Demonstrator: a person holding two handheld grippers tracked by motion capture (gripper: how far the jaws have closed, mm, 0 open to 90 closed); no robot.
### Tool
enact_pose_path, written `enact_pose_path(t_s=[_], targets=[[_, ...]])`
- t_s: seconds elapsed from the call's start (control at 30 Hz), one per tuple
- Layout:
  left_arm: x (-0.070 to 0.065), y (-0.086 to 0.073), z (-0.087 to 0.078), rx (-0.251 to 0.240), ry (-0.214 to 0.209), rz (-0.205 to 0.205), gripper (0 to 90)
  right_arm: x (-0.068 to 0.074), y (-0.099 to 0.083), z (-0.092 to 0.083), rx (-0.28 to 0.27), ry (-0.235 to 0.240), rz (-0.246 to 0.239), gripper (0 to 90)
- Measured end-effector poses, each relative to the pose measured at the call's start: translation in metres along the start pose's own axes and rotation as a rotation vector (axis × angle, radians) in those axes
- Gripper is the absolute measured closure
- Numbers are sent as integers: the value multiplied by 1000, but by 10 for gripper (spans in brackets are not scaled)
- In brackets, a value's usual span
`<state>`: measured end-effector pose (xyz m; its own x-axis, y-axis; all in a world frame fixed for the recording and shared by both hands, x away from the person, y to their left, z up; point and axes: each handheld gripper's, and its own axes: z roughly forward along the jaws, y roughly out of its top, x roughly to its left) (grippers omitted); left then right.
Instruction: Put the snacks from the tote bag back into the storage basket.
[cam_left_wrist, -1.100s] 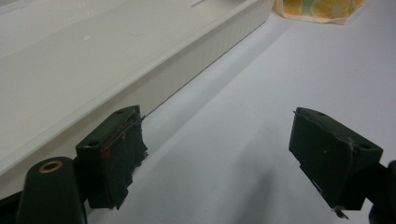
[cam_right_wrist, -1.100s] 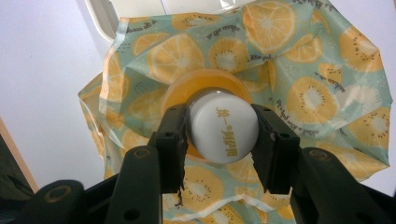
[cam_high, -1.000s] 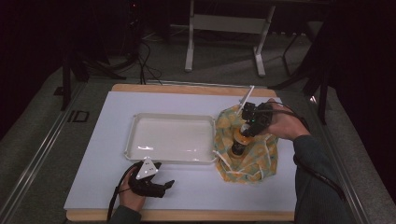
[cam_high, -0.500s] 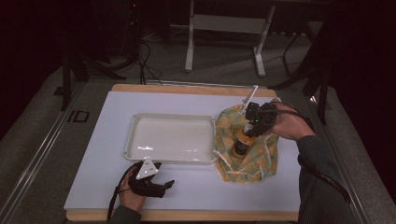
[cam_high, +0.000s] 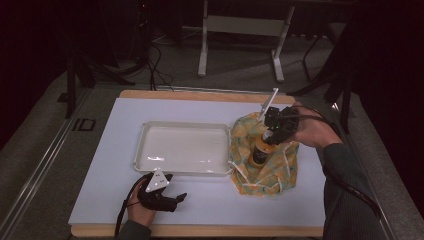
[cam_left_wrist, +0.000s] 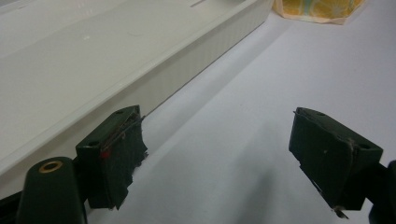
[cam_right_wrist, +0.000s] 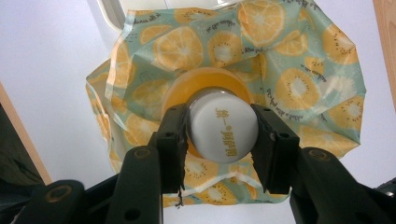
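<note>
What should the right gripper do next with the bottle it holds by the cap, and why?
Probably lift the bottle straight up, then carry it to the white tray. The right gripper has its jaws clamped on the white cap, the bottle stands upright on the fruit-print bag, and the tray sits beside it.

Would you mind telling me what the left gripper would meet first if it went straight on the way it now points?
Probably nothing soon: the open left gripper points along bare white table, with the white tray beside its line. Farther off lies the fruit-print cloth; depth is unclear.

Bare table (cam_high: 210, 202) beside tray (cam_high: 145, 150)
</note>
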<state>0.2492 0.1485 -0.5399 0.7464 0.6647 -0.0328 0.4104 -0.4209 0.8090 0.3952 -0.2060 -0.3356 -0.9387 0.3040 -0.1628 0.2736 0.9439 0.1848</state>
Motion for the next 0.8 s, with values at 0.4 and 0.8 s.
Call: enact_pose_path(t_s=[0.4,0.8], targets=[[0,0,0,1,0,1,182,3,5,-12,10,-11,-23,587],[0,0,0,1,-1,0,182,5,6,-25,3,-20,-42,587]])
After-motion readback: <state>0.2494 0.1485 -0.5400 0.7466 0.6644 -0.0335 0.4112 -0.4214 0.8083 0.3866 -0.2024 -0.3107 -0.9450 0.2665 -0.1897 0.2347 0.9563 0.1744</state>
